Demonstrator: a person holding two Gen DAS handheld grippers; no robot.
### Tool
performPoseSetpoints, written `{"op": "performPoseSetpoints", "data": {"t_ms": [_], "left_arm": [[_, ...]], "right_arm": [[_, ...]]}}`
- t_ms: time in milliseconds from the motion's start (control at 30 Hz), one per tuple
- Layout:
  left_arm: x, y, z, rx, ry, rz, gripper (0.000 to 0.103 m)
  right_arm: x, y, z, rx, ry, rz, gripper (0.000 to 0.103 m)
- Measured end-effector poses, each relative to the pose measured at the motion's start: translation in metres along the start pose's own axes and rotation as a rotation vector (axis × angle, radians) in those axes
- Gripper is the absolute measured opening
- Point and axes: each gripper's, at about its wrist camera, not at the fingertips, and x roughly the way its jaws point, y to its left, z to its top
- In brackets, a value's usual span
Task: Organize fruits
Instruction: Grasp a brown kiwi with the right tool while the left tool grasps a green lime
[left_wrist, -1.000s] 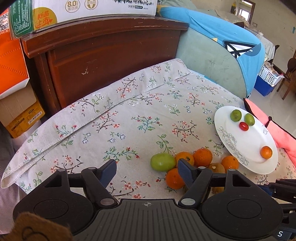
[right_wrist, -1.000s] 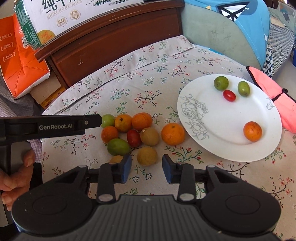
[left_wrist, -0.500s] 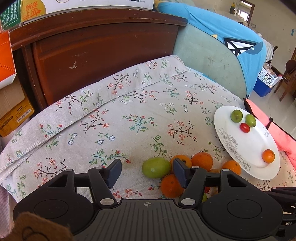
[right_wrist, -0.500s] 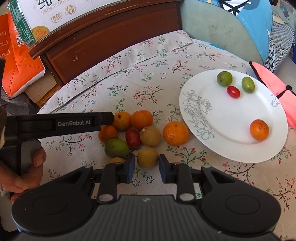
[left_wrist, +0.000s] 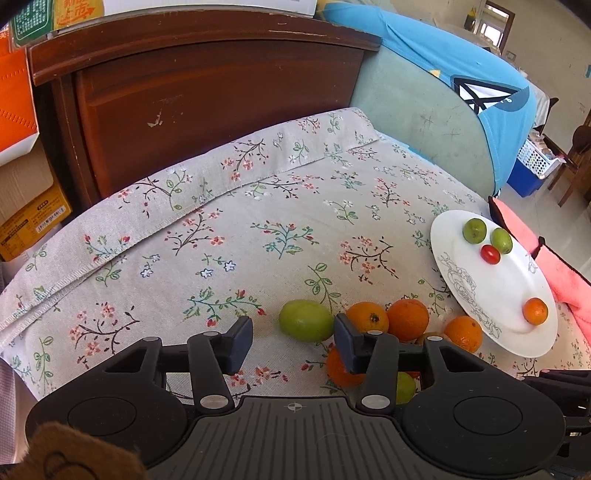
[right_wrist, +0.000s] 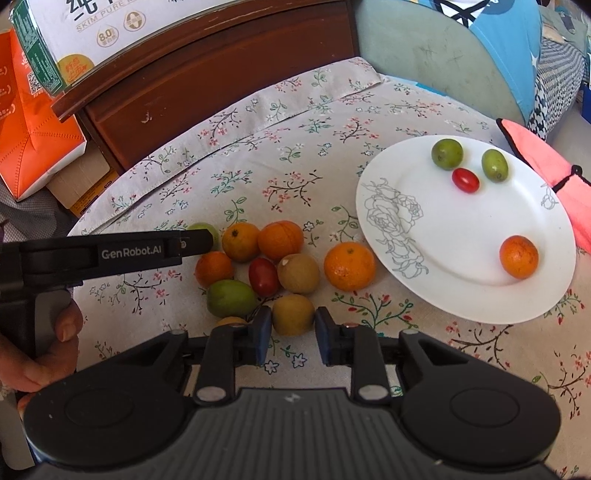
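A pile of loose fruit lies on the flowered cloth: several oranges, a green fruit, brown fruits and a red one. A white plate to the right holds two green fruits, a red tomato and an orange. My left gripper is open, its fingers either side of the green fruit, just short of it. My right gripper is open, with the near brown fruit between its fingertips; I cannot tell if they touch it.
A dark wooden headboard rises behind the cloth, with cartons at the left. A blue-green cushion stands at the back right. A pink cloth lies beside the plate's far right rim.
My left gripper has moved forward and left until its fingers flank the green fruit. My right gripper has moved in on the near brown fruit and narrowed a little.
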Motion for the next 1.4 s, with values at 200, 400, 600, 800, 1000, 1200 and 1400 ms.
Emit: {"op": "performPoseSetpoints", "data": {"t_ms": [200,400,600,800,1000,1200,1400], "left_arm": [[0.006,-0.005,-0.001,0.024,-0.009,0.013,0.045],[0.005,-0.004,-0.003,0.023,-0.020,-0.010,0.033],[-0.002,-0.001,-0.006,0.014,-0.021,0.018,0.033],[-0.009,0.005,-0.008,-0.022,-0.017,0.015,0.033],[-0.020,0.003,-0.005,-0.032,-0.030,-0.001,0.033],[-0.027,-0.011,0.002,-0.010,-0.032,-0.048,0.033],[-0.028,-0.033,0.011,0.027,-0.031,-0.107,0.033]], "right_arm": [[0.001,-0.002,0.000,0.017,0.000,0.007,0.026],[0.001,-0.002,0.000,0.017,0.000,0.009,0.026],[-0.001,0.002,0.001,-0.008,0.006,-0.003,0.025],[-0.006,0.010,0.004,-0.053,-0.007,-0.007,0.025],[-0.013,0.014,0.006,-0.097,-0.015,-0.013,0.025],[-0.026,0.002,0.017,-0.121,-0.042,-0.036,0.025],[-0.040,-0.030,0.031,-0.064,-0.085,-0.065,0.025]]}}
